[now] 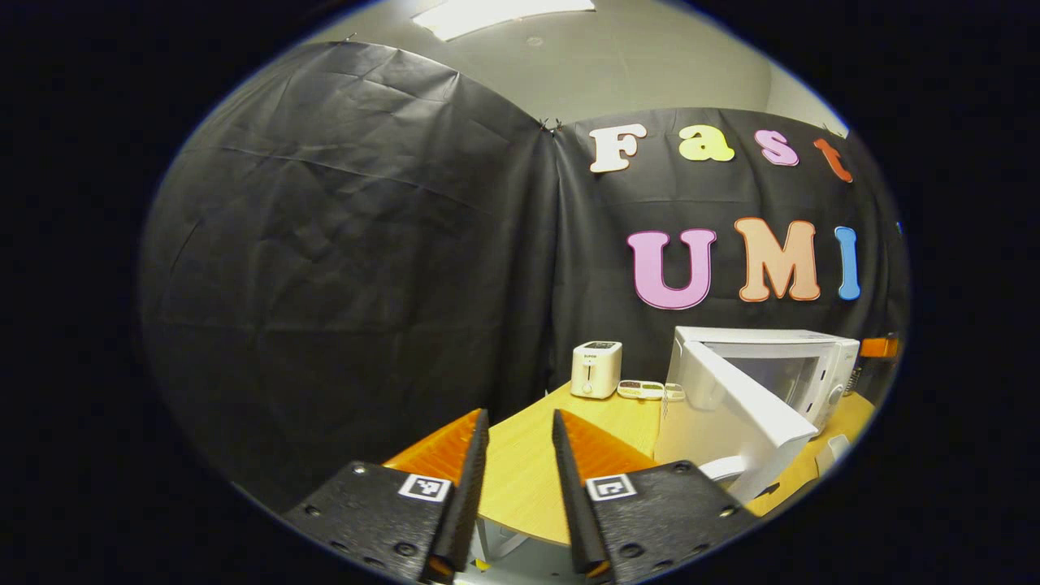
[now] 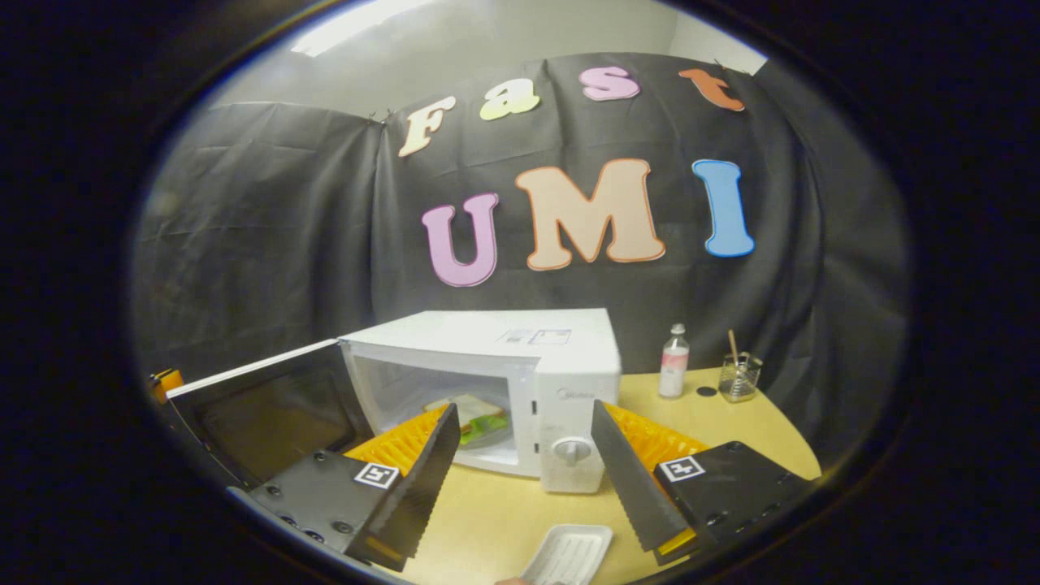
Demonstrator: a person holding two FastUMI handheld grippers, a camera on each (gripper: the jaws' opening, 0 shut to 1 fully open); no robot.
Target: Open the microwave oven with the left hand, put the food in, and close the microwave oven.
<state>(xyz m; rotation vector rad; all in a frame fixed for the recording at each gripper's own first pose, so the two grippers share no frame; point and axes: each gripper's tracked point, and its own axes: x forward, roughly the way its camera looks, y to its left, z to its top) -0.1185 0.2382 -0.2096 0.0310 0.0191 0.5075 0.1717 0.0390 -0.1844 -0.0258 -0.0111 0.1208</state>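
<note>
Right gripper (image 2: 520,475): fingers stood wide apart and held nothing, low over the near part of the table (image 2: 496,520).
Left gripper (image 1: 520,487): fingers were parted with a gap between them, empty, at the table's near left edge.
White tray (image 2: 569,554): lay on the table just below the right gripper, empty, its long axis running away from the camera.
Microwave oven (image 2: 520,349): sat on the table with its long axis across the right gripper view and its front toward the camera; the knob (image 2: 572,448) was on the right side of the front.
Door (image 2: 268,406): swung open to the left, hinged on the left edge, standing out between the left gripper and the cavity.
Food (image 2: 475,421): a sandwich lay inside the cavity on the floor of the oven, partly behind the right gripper's left finger.
Right of oven: a bottle (image 2: 673,361), a dark small round thing and a glass jar (image 2: 739,376) with a stick in it.
Far left: a toaster (image 1: 595,369) and a small flat dish (image 1: 642,390) stood near the wall.
</note>
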